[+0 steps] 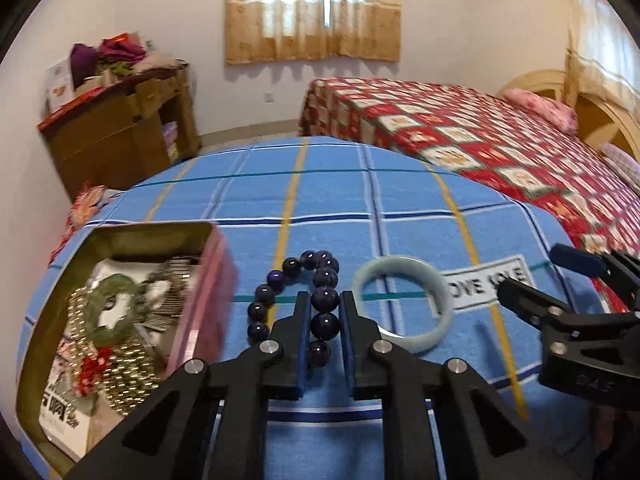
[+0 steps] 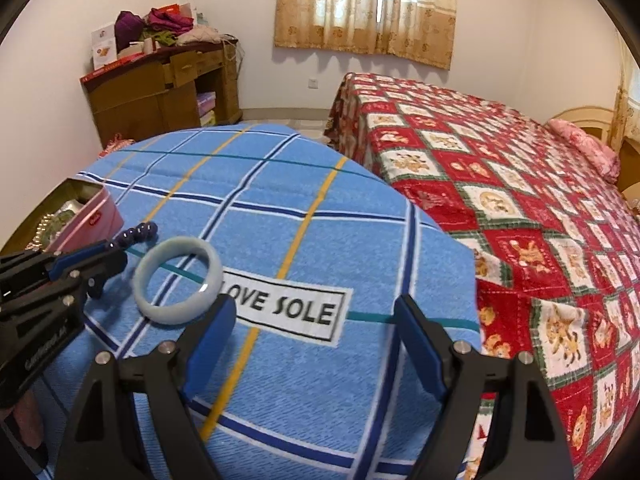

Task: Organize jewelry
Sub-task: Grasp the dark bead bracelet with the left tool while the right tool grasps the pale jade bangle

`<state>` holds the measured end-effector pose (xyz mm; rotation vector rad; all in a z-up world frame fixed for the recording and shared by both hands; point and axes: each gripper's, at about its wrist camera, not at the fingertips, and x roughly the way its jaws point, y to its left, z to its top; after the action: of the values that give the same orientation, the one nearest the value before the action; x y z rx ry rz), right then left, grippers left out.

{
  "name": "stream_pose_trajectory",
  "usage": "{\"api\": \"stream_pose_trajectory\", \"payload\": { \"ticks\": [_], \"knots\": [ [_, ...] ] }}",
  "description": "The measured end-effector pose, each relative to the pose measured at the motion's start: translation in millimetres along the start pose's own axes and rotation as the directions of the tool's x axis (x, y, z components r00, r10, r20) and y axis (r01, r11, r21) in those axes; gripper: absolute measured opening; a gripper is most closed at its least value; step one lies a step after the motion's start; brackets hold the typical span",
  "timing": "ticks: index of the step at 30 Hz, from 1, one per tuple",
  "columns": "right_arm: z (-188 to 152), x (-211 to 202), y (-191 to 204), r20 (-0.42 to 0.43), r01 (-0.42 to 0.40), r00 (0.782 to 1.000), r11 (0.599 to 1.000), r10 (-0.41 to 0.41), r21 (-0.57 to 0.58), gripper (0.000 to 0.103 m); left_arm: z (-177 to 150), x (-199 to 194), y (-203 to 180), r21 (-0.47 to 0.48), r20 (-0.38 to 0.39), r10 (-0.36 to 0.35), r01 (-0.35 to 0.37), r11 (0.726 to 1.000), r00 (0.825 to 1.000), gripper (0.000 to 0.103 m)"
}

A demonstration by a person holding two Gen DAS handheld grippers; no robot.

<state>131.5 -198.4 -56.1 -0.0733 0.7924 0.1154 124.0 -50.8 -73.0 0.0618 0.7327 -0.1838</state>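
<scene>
Inside left view only: tin's [image 1: 218,276] jewelry [image 1: 112,320]

On the blue plaid cloth [image 2: 304,216], the far half lies bare, open to a claw. Nearer, the pink open tin of jewelry [image 1: 208,280] walls the left side. The dark purple bead bracelet [image 1: 320,280] and pale jade bangle [image 1: 404,300] lie just beside each other, leaving little gap. The left claw [image 1: 326,312] fills that slot; the right claw [image 2: 316,320] stands beside the bangle.
</scene>
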Motion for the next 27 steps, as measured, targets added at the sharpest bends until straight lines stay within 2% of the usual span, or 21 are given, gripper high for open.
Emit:
{"api": "stream_pose_trajectory", "payload": {
  "ticks": [5,9,11,13,18,20,24,27],
  "knots": [
    [17.2,-3.9,23.6,0.014,-0.047,0.999,0.998,0.047,-0.039,0.081,-0.4,-2.2,10.2,-0.033,0.011,0.010,-0.010,0.999,1.000,0.013],
    [23.1,11.4,44.0,-0.029,-0.066,0.998,0.993,0.064,-0.094,0.065,-1.1,0.0,14.5,-0.053,0.002,-0.002,0.002,0.999,1.000,0.013],
    [22.3,24.1,49.8,-0.073,-0.086,0.994,0.992,0.079,-0.095,0.062,-2.5,-0.4,18.7,-0.069,-0.004,-0.004,0.004,0.998,1.000,0.013],
    [19.8,28.6,52.3,-0.091,-0.114,0.990,0.990,0.106,-0.083,0.062,-2.8,-1.6,20.8,-0.081,0.002,-0.013,0.013,0.997,1.000,0.013],
    [15.7,35.6,58.6,-0.119,-0.101,0.989,0.990,0.089,-0.101,0.062,-2.8,-1.1,19.8,-0.079,0.002,-0.019,0.019,0.997,1.000,0.013],
    [17.0,32.7,57.1,-0.104,-0.105,0.990,0.991,0.096,-0.088,0.062,-3.2,-1.6,19.8,-0.081,0.003,-0.022,0.022,0.996,1.000,0.013],
    [18.5,27.7,57.3,-0.084,-0.115,0.991,0.990,0.108,-0.082,0.071,-2.8,-1.1,20.1,-0.089,0.010,-0.021,0.022,0.996,1.000,0.013],
    [18.1,30.1,56.1,-0.114,-0.156,0.982,0.986,0.148,-0.064,0.072,-3.8,-2.0,20.8,-0.089,0.010,-0.022,0.023,0.996,1.000,0.013]
  ]
}}
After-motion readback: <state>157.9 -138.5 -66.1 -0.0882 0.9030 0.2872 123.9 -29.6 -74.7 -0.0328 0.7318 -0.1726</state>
